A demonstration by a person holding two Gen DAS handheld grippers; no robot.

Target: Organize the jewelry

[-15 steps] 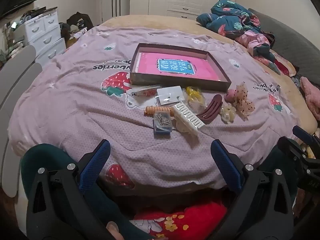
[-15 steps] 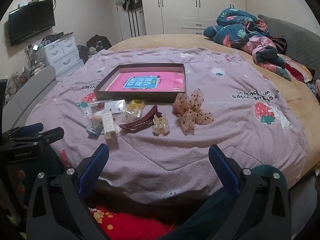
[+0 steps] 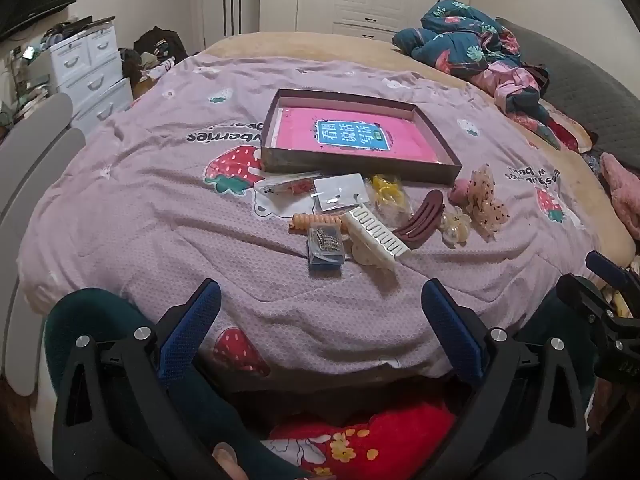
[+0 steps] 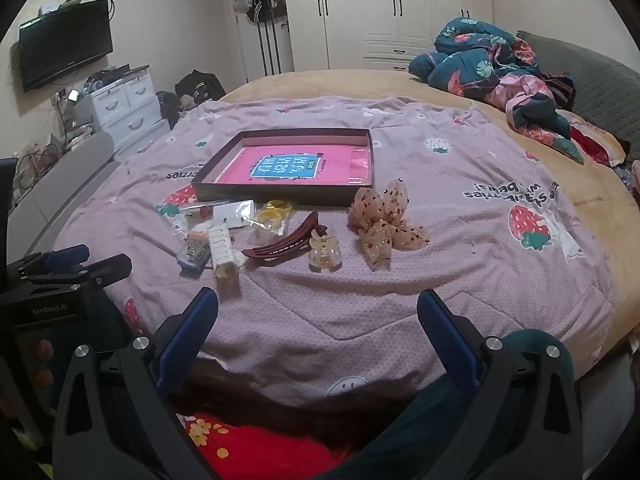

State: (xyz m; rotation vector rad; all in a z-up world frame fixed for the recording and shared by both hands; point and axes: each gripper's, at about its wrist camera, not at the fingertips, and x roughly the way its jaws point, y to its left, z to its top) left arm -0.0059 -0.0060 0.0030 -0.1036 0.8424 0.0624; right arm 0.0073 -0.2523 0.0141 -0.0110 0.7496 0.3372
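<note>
The fingers [image 3: 188,320] of the left gripper [image 3: 320,308] are spread as wide as they go and hold nothing; the right gripper [image 4: 318,310] is just as wide, also empty. Both hover over the near edge of the bed [image 3: 140,200], well short of the jewelry.

Taking the shallow brown box [image 3: 448,162] as landmark: every piece lies outside it, strewn just in front of its near wall. The white comb clip [image 3: 376,234] and the small clear case of pins [image 3: 325,249] sit nearest the grippers. The dark red banana clip [image 4: 282,242] lies in front of the box's near right corner, the pale claw clip [image 4: 324,254] beside it, the dotted chiffon bow [image 4: 380,220] further right. The yellow piece in its clear bag [image 4: 274,216] and a white card in plastic [image 3: 340,194] almost touch the wall. The box holds only a pink booklet.

The risks, as I judge them: the pieces crowd and overlap, so wide fingers could catch two at once or push a neighbour aside. The quilt is soft, so pressing down may sink small items into folds. Slick bags and the thin card could slip from the pads.
</note>
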